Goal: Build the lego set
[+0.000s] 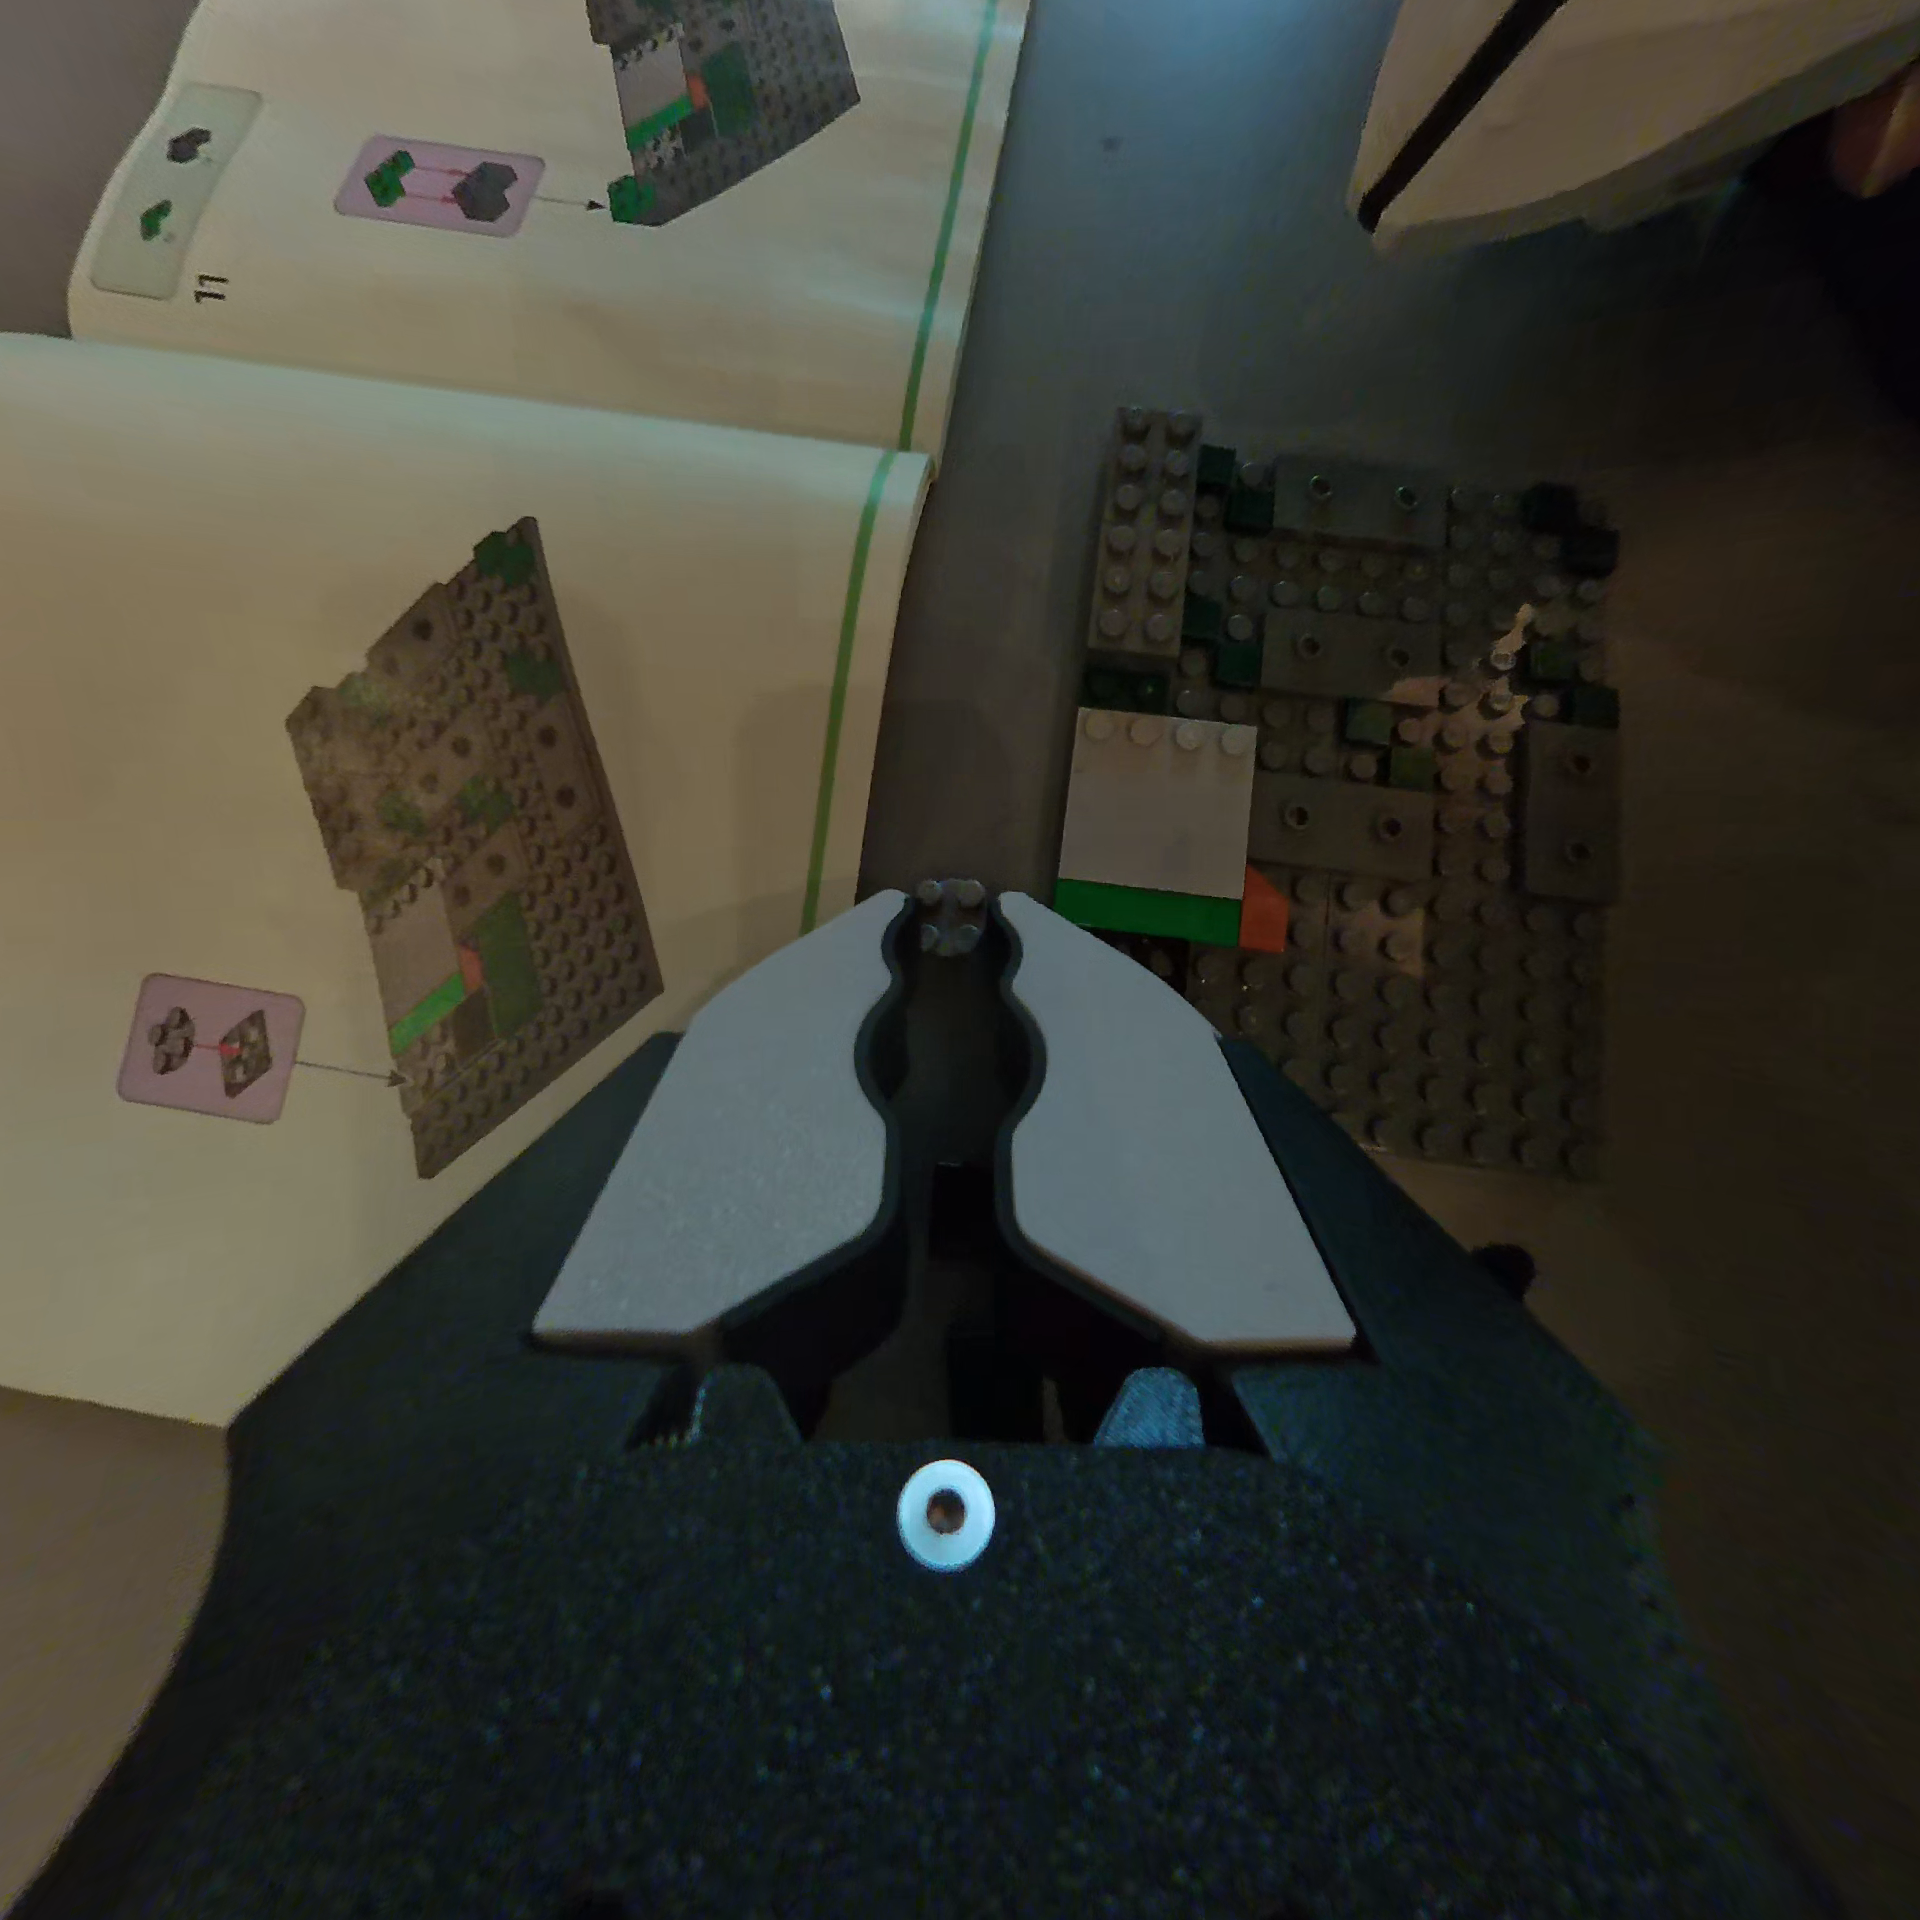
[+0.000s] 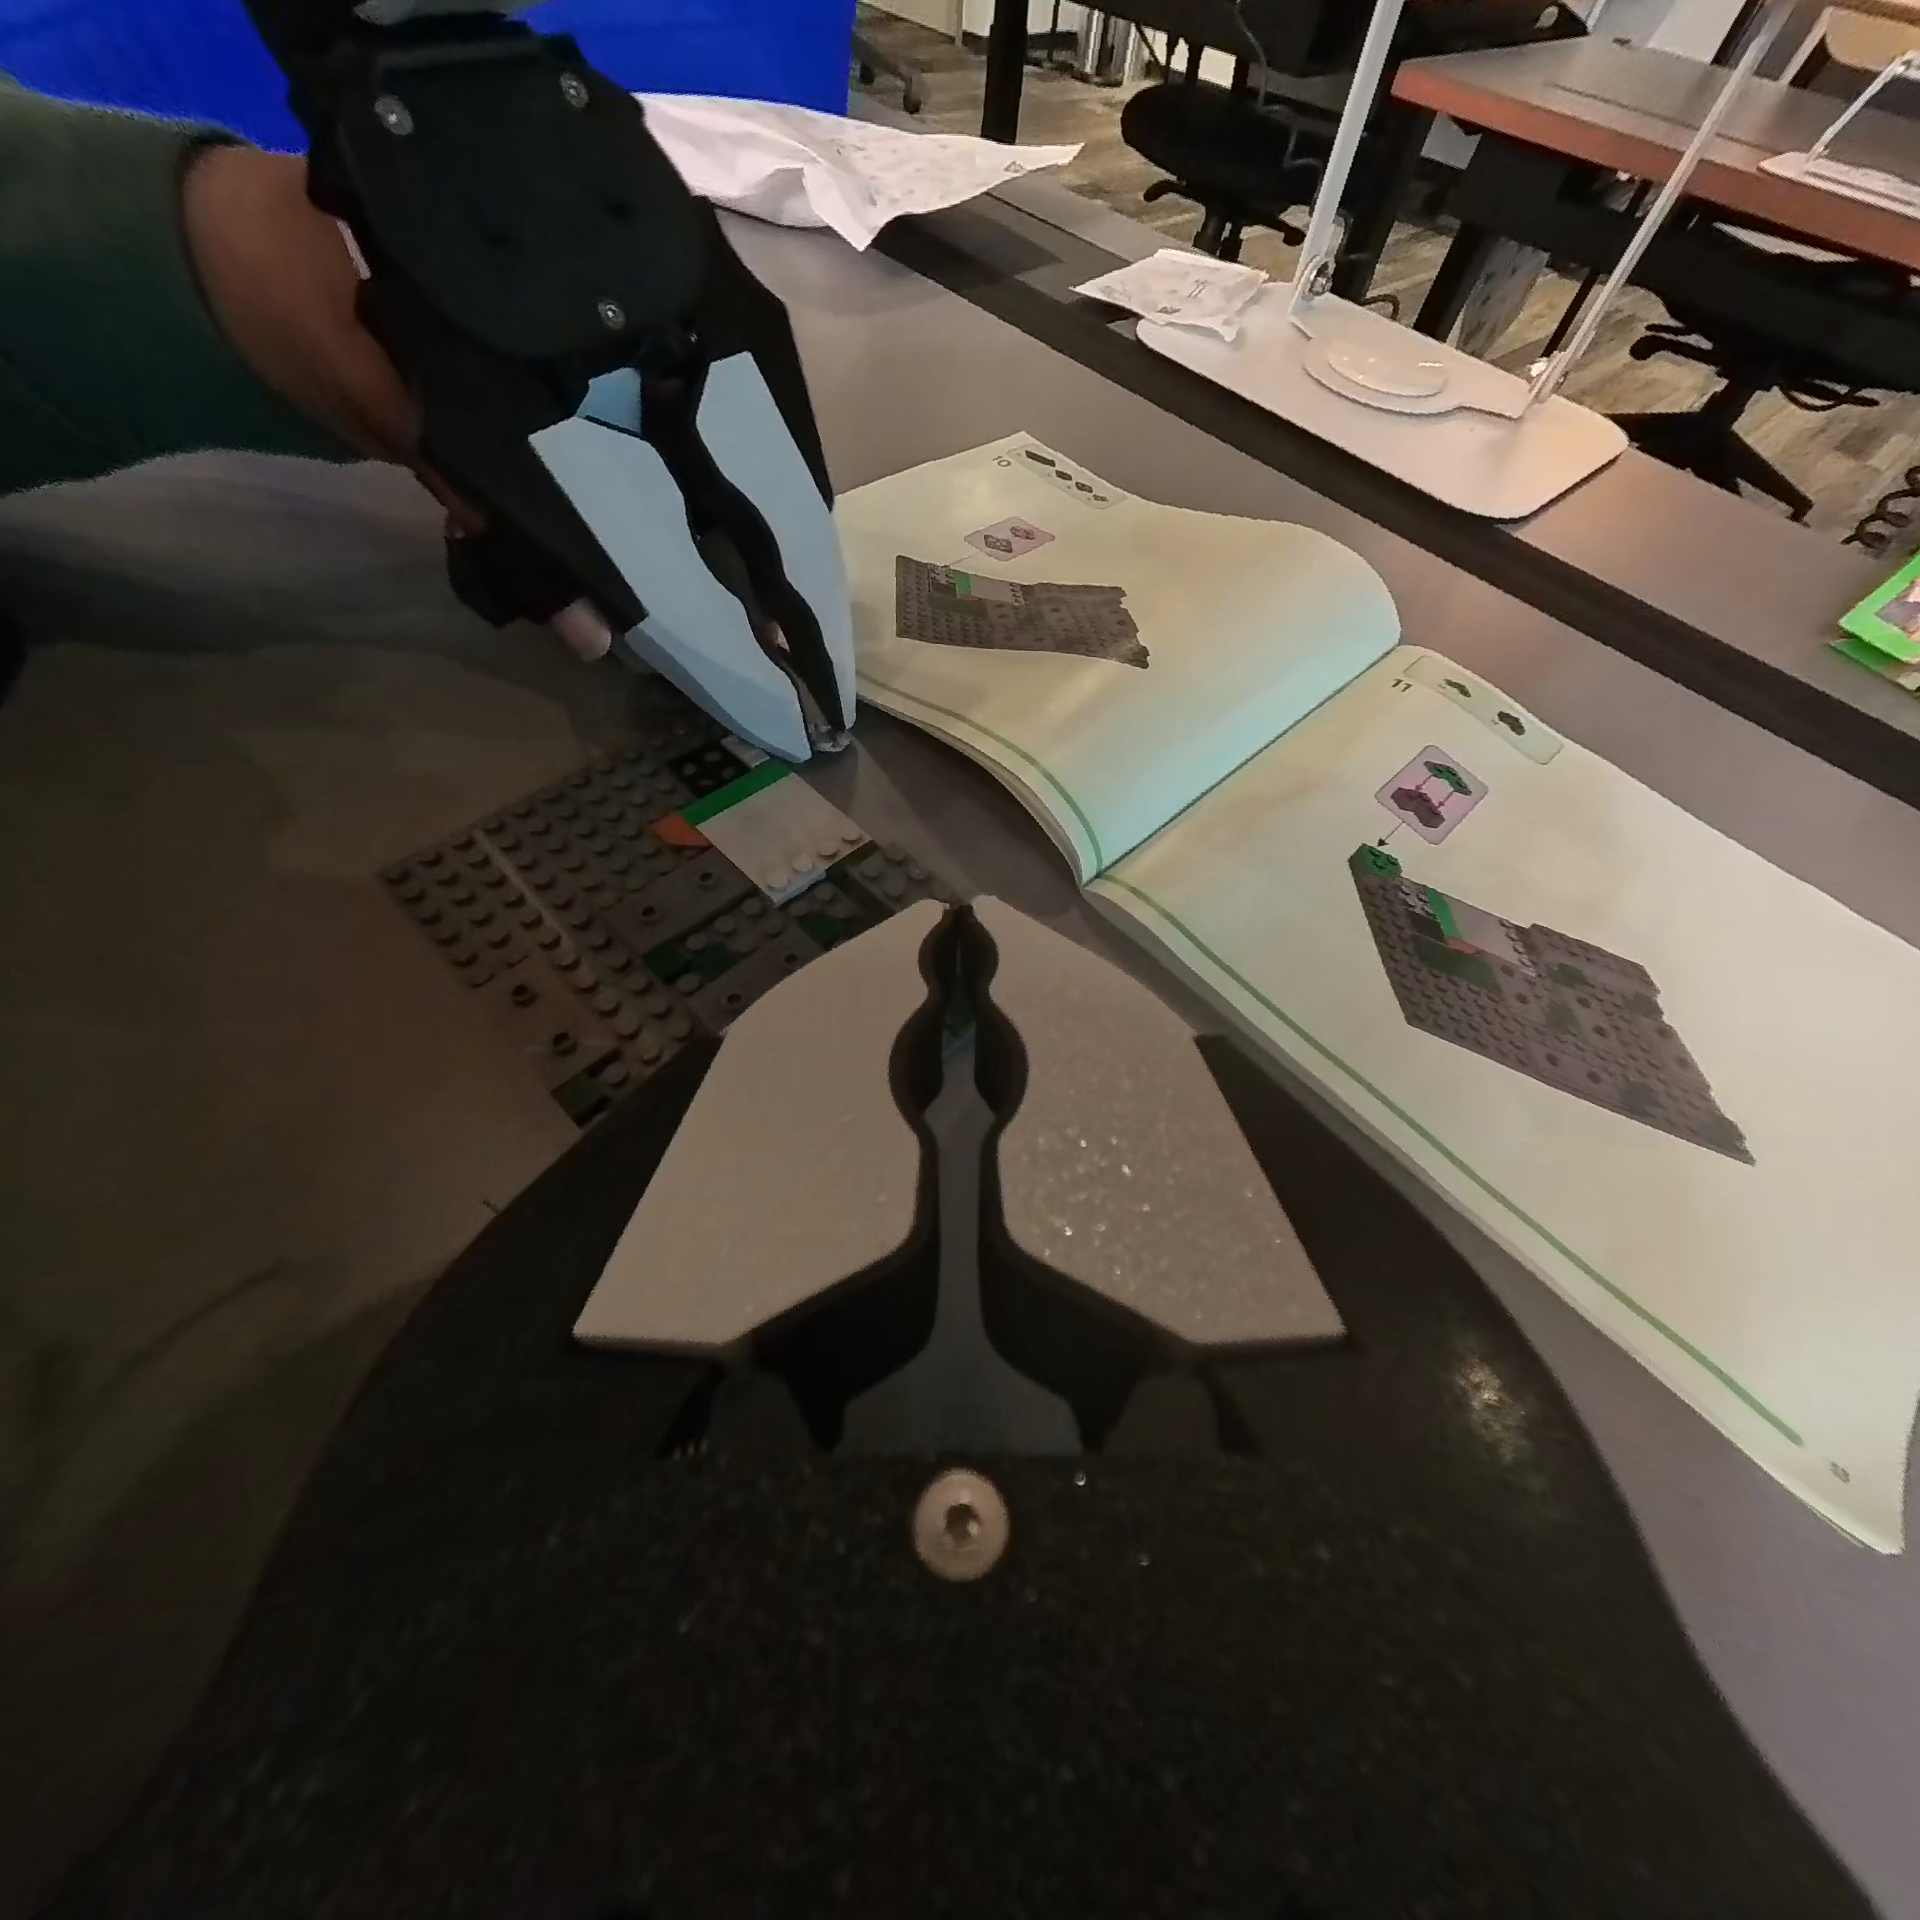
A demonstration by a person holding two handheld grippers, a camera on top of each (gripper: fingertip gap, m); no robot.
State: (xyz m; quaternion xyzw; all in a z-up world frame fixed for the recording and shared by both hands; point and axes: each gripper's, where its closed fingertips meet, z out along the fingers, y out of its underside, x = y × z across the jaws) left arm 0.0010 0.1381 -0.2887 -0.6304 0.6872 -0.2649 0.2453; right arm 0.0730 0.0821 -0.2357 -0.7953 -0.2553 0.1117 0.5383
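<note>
My left gripper (image 1: pixel 951 912) is shut on a small dark grey studded Lego piece (image 1: pixel 952 920). It holds the piece just off the near-left corner of the dark grey baseplate build (image 1: pixel 1455 1039). In the right wrist view the left gripper (image 2: pixel 823 740) hangs low between the build (image 2: pixel 499 914) and the open instruction booklet (image 2: pixel 1247 727). The build carries a white sloped brick (image 1: pixel 1153 810), a green strip (image 1: pixel 1143 909) and an orange piece (image 1: pixel 1262 914). My right gripper (image 2: pixel 961 914) is shut over the build's near edge. A bit of green shows in its gap; I cannot tell if it is held.
The booklet (image 1: pixel 312 727) lies open left of the build. A white stand base (image 2: pixel 1403 405) and crumpled white paper (image 2: pixel 831 156) sit at the table's far side. A green box (image 2: pixel 1881 623) is at the right edge. A person's hand (image 2: pixel 270 291) holds the left gripper. About 11 centimeters separates my left fingertips from my right.
</note>
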